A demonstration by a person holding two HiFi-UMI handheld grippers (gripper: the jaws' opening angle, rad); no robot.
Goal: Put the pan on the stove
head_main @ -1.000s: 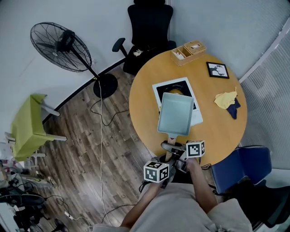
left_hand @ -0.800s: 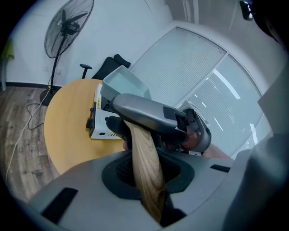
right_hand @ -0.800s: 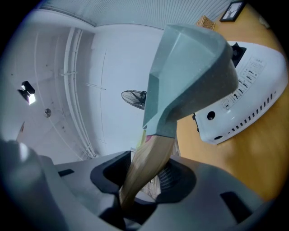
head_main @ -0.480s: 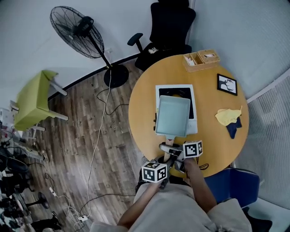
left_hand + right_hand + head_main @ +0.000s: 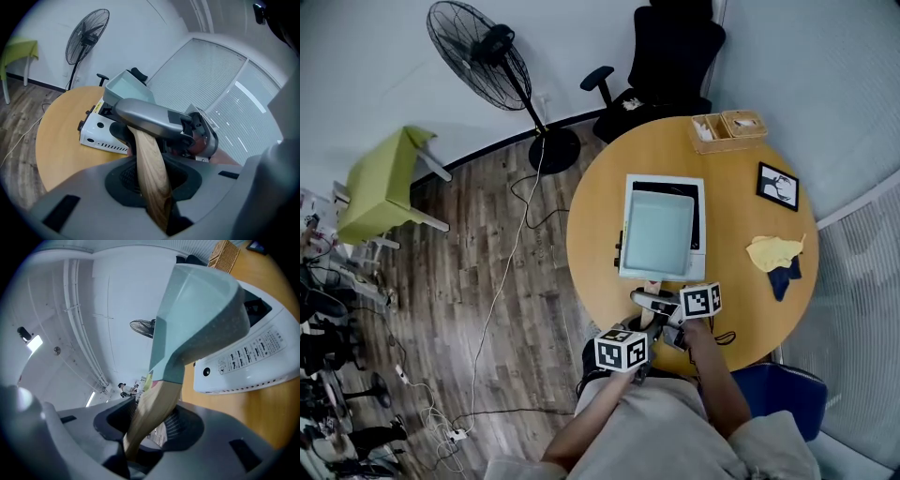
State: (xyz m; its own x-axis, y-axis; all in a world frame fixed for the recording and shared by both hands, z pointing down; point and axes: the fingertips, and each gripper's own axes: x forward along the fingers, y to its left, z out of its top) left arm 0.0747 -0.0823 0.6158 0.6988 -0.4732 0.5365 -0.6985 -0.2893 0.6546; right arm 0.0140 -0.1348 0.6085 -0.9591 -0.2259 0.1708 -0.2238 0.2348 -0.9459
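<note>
Wooden handle [image 5: 151, 174] pinched by both left gripper [image 5: 152, 190] and right gripper [image 5: 140, 439], the pan [image 5: 658, 232] hangs just ahead over the stove [image 5: 698, 202]; final settling and release likely remain.

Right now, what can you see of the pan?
The pan is square, deep, pale blue-green and empty, with a light wooden handle. It lies squarely over the white stove, handle toward the person. Left gripper and right gripper are both shut on the handle. Whether it rests on the stove I cannot tell.
</note>
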